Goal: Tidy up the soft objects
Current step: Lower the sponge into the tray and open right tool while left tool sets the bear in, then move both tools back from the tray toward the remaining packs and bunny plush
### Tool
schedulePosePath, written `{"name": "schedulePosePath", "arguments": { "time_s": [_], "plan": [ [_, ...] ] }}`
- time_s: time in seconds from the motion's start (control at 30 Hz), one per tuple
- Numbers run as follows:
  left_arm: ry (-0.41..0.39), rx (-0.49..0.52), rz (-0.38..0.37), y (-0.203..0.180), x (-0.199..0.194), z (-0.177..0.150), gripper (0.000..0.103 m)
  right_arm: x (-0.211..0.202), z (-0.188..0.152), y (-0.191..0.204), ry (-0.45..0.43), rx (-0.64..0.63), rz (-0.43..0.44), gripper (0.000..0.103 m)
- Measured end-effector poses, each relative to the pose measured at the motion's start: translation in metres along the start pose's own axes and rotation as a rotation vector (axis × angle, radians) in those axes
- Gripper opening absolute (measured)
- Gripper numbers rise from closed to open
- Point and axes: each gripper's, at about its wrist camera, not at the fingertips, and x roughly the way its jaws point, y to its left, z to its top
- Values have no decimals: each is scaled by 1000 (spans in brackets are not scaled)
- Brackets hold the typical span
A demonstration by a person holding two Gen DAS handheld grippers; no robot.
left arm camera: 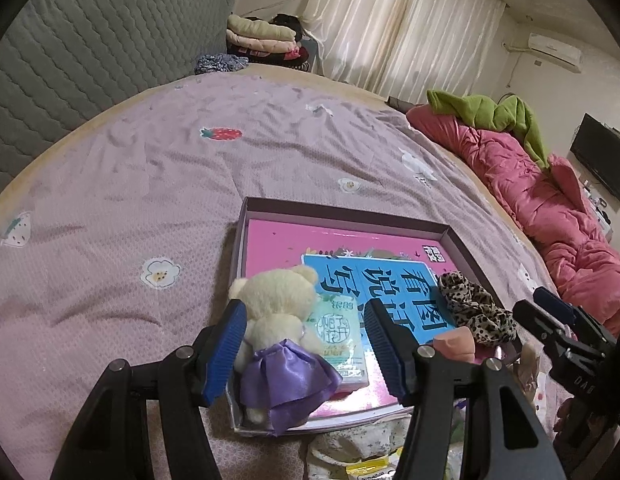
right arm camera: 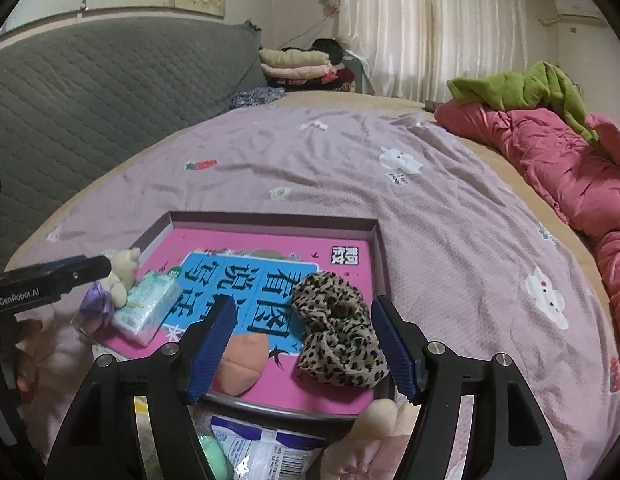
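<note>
Leopard-print fabric, a soft scrunchie [right arm camera: 337,330], is seen lying inside the shallow box [right arm camera: 270,222], at its near right corner, framed by the right hand-held gripper [right arm camera: 302,344], whose jaws stand apart and clear of it. At the box's near left corner the cream teddy bear [left arm camera: 276,320] leans between the spread jaws of the left hand-held gripper [left arm camera: 306,344]; one pad lies close against it, yet no clamping is shown. The bear could be tipped over the low wall if it is nudged sideways. The tissue packet [left arm camera: 341,344] beside it might be dragged along.
</note>
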Motion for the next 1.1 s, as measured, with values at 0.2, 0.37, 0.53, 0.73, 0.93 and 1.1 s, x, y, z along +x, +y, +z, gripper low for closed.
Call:
{"name": "schedulePosePath", "arguments": {
  "time_s": [0.2, 0.37, 0.53, 0.73, 0.93, 1.1],
  "plan": [
    [-21, 5, -7, 0, -7, 0, 61, -5, 0, -16, -14, 71, 21, 73],
    [-52, 15, -13, -3, -16, -1, 61, -11, 0, -27, -25, 91, -3, 73],
    [-72, 22, 4, -3, -22, -3, 61, -17, 1, -34, -42, 109, -15, 73],
    [-76, 33, 16, -6, -29, -8, 61, -30, 1, -41, -67, 99, -51, 73],
    [-81, 48, 31, -13, -37, -17, 61, -41, -5, -50, -69, 108, -75, 73],
    [-75, 56, 24, -23, -45, -29, 61, -49, -10, -55, -69, 123, -65, 73]
  ]
}}
